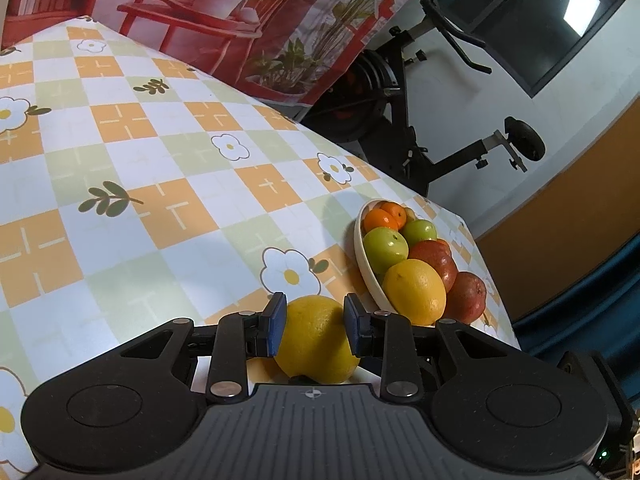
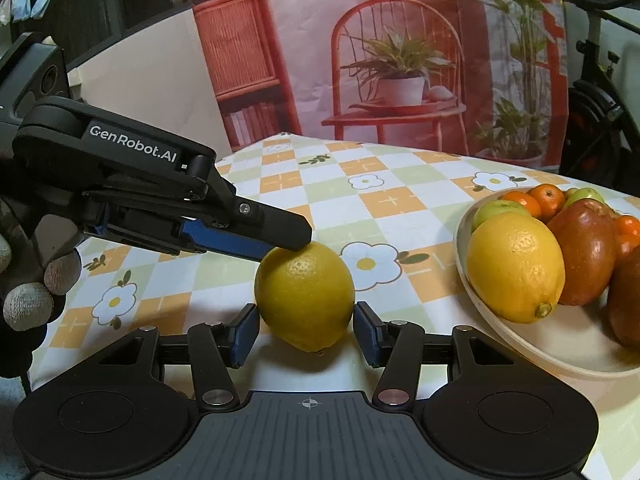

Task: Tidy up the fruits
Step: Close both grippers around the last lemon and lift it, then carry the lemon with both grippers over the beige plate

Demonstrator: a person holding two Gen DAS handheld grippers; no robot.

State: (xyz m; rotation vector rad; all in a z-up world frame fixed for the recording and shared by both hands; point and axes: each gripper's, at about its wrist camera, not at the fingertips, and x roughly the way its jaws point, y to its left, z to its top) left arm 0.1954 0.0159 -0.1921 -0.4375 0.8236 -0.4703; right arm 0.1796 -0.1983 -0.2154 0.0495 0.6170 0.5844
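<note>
A yellow lemon (image 1: 316,336) (image 2: 304,292) rests on the checked tablecloth (image 2: 400,208), just left of the fruit bowl. My left gripper (image 1: 315,305) is shut on it, with the blue pads pressing its upper sides. In the right wrist view the left gripper (image 2: 294,246) reaches in from the left, its tip on the lemon's top. My right gripper (image 2: 306,320) has a pad against each side of the lemon's near lower part. The cream bowl (image 1: 362,256) (image 2: 520,346) holds a second lemon (image 2: 516,264), green apples (image 1: 386,246), mandarins (image 1: 380,218) and red fruit (image 2: 584,248).
A gloved hand (image 2: 32,300) holds the left gripper at the left edge. The table's far edge runs under a printed backdrop (image 2: 400,60). An exercise bike (image 1: 408,120) stands beyond the table's corner. Bare cloth stretches to the left of the bowl (image 1: 140,160).
</note>
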